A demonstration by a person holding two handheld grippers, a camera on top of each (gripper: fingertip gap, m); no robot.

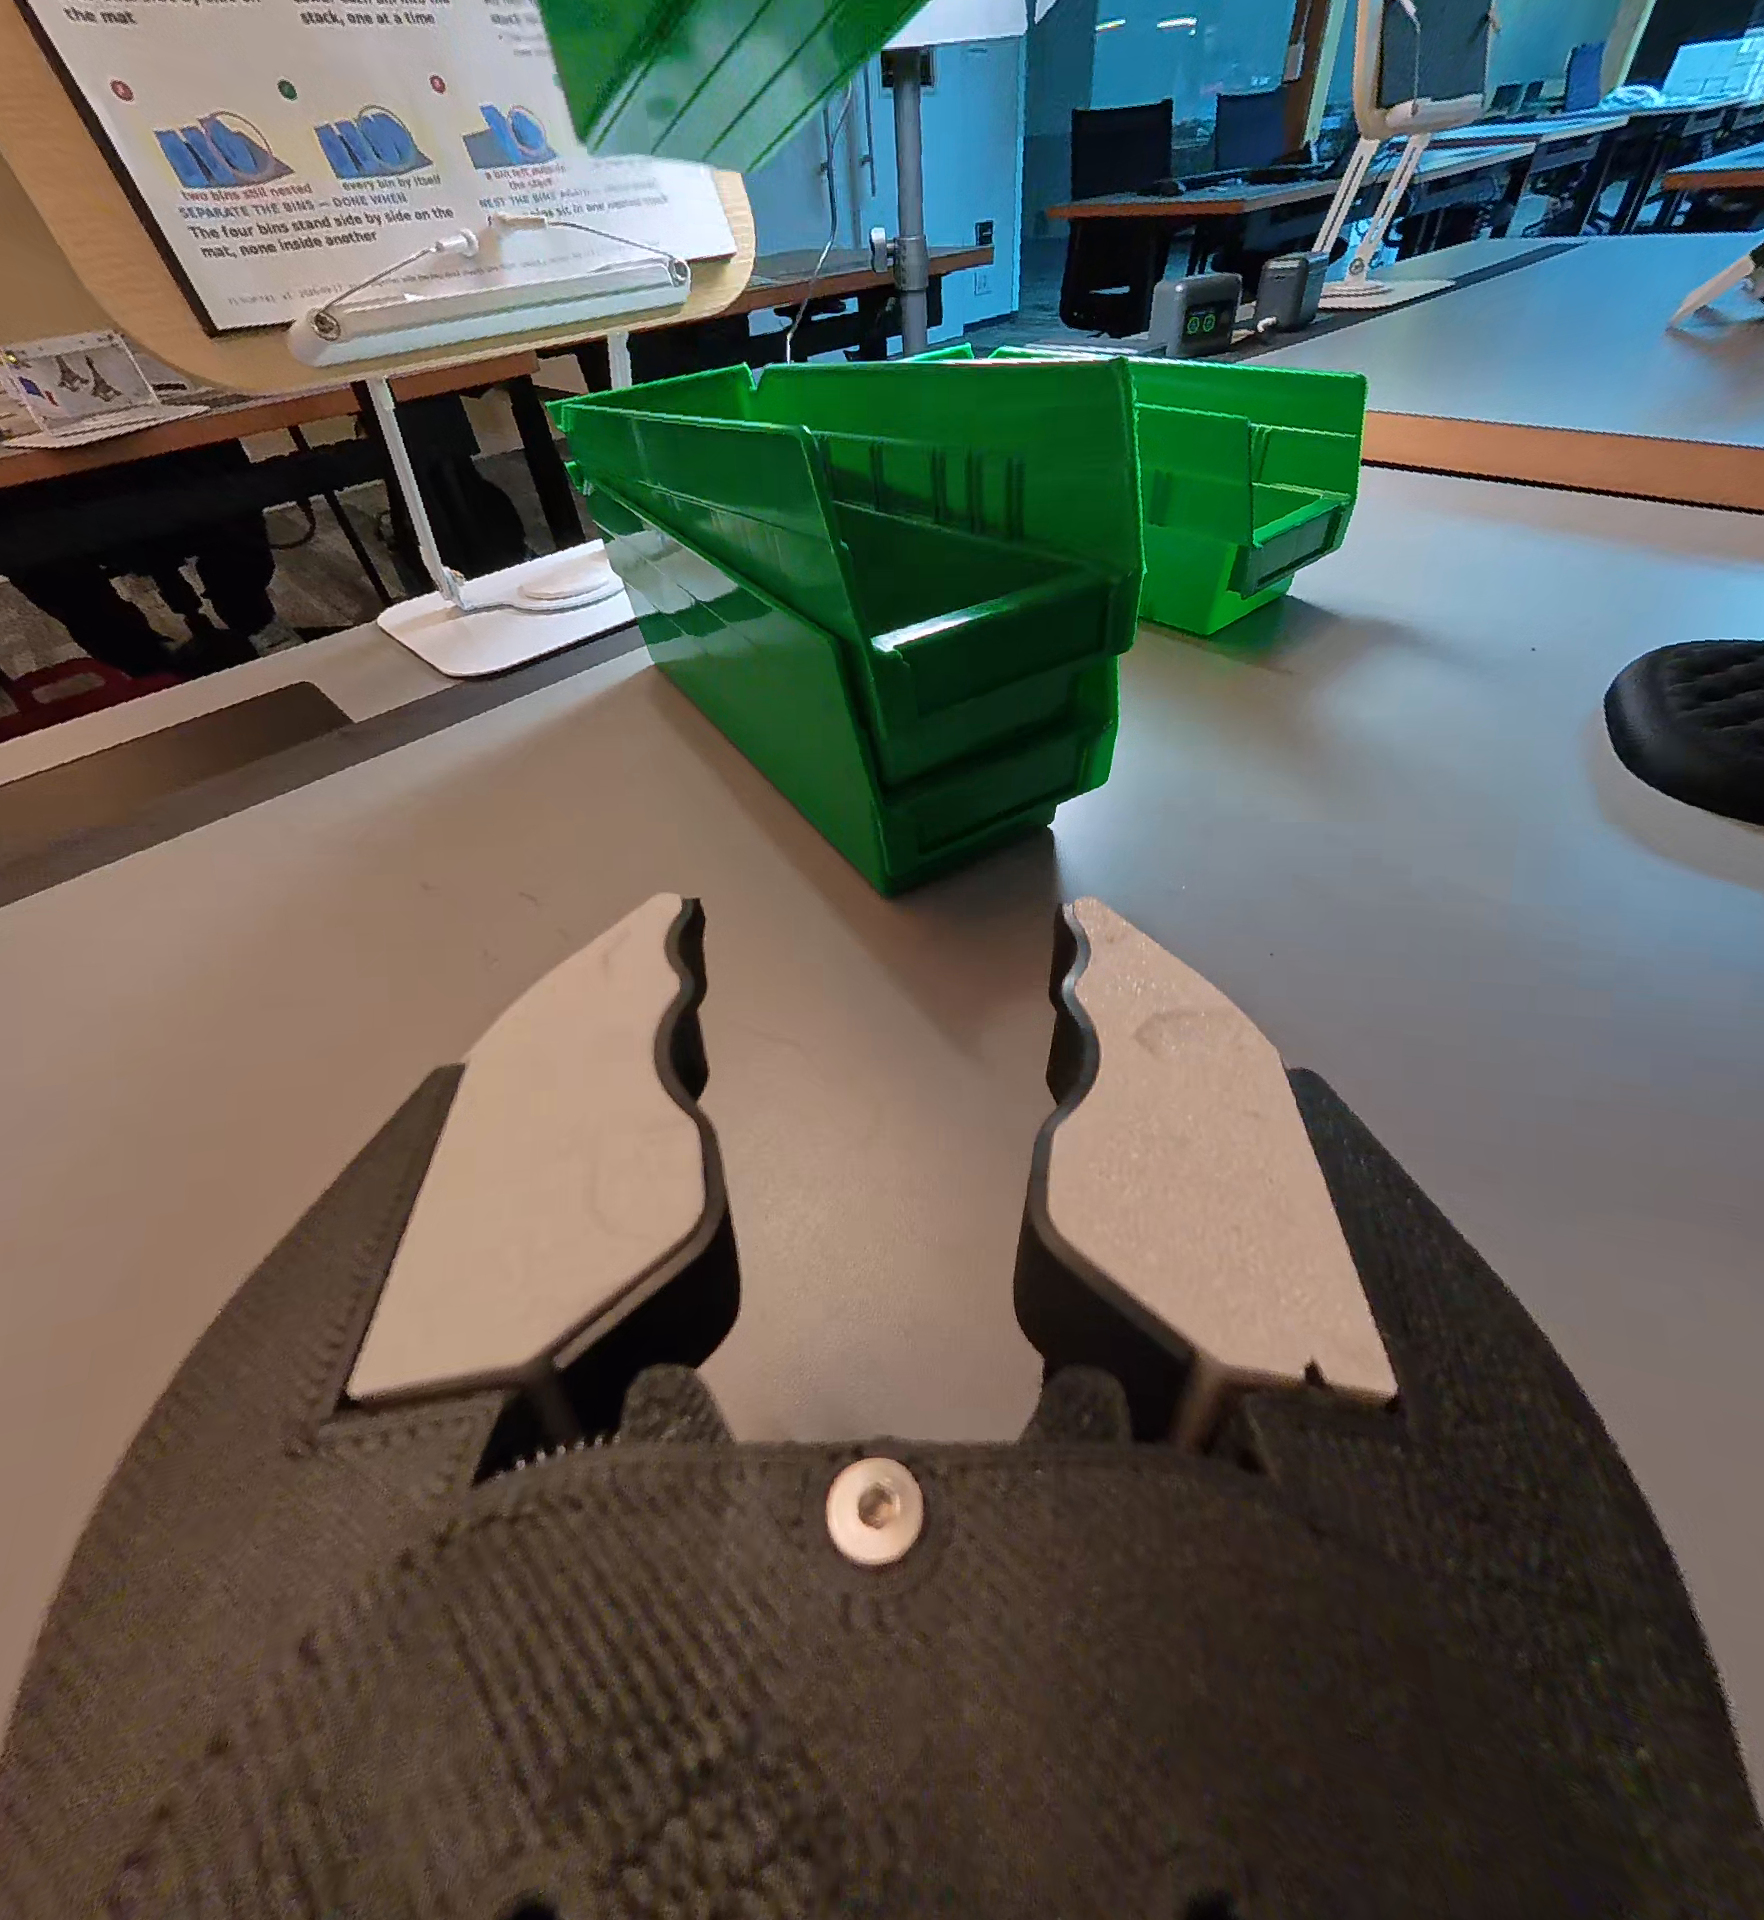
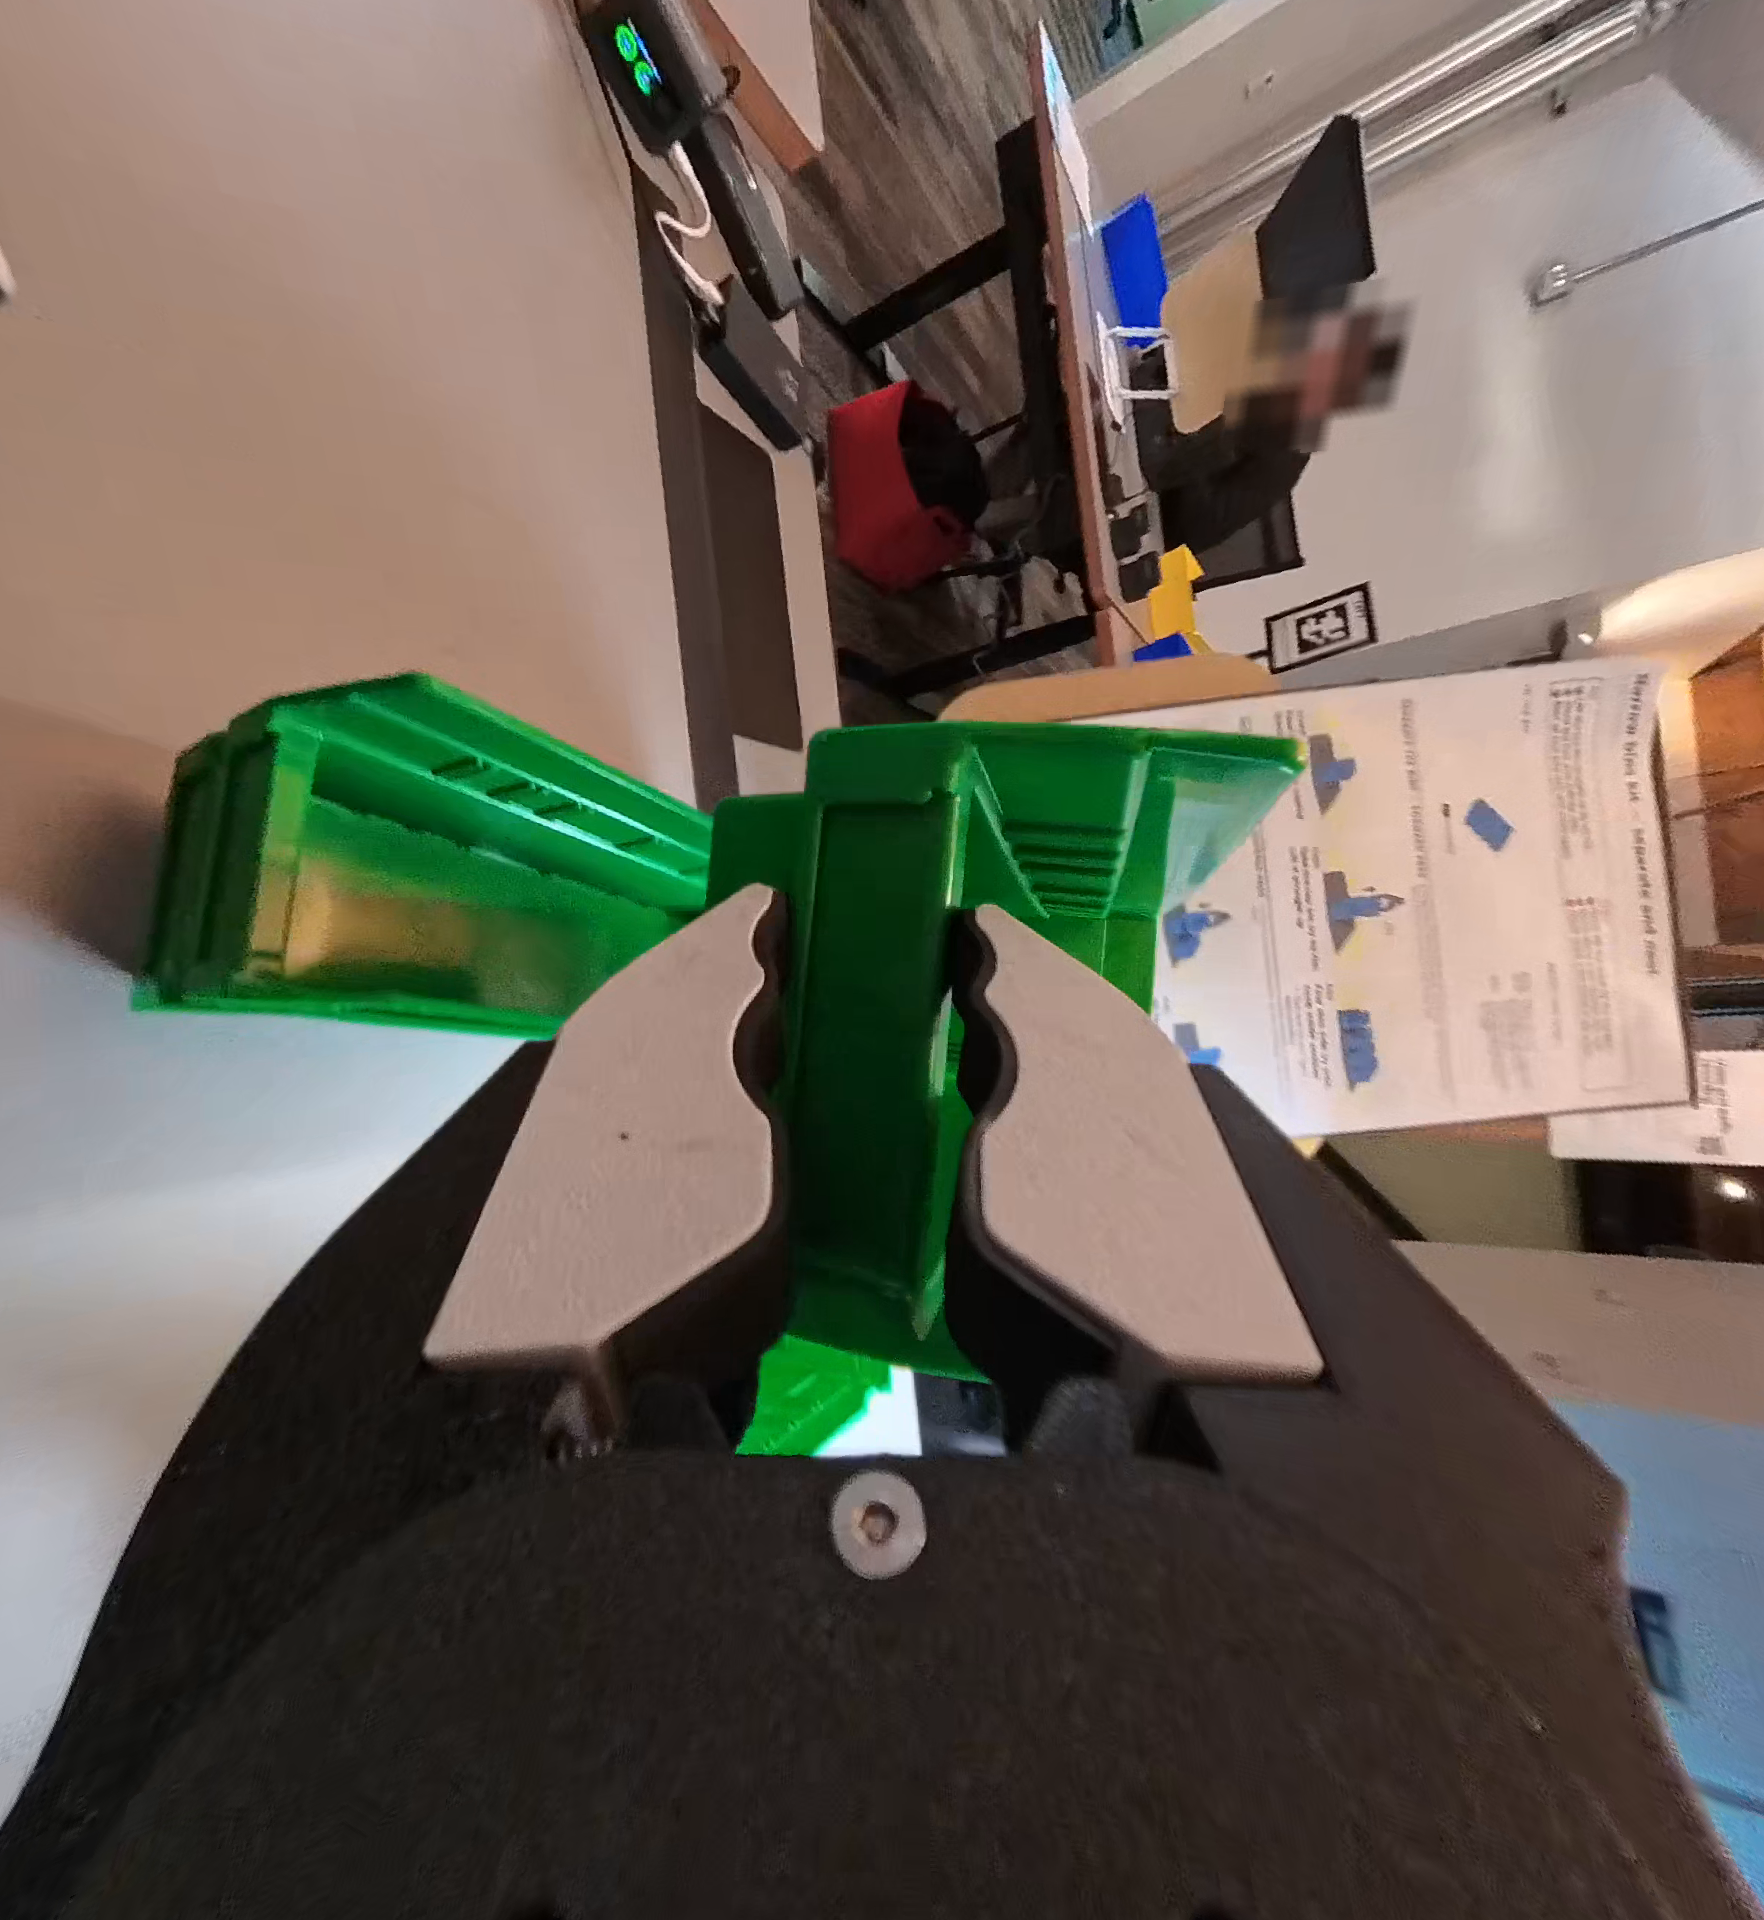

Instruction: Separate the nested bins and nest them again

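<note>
Clamping my right gripper (image 2: 867,997) on the lifted green bin (image 2: 971,831), I judge the nested stack (image 1: 857,623) lies at twelve o'clock of my wide-open, empty left gripper (image 1: 876,935), long axis running away.

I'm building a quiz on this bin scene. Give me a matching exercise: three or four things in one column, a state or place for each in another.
1. left gripper
2. right gripper
3. nested stack
4. single bin

a. on the table behind the stack
b. shut on a lifted bin
c. open, empty
d. on the table nearest the open gripper

Pairs: 1-c, 2-b, 3-d, 4-a
</note>
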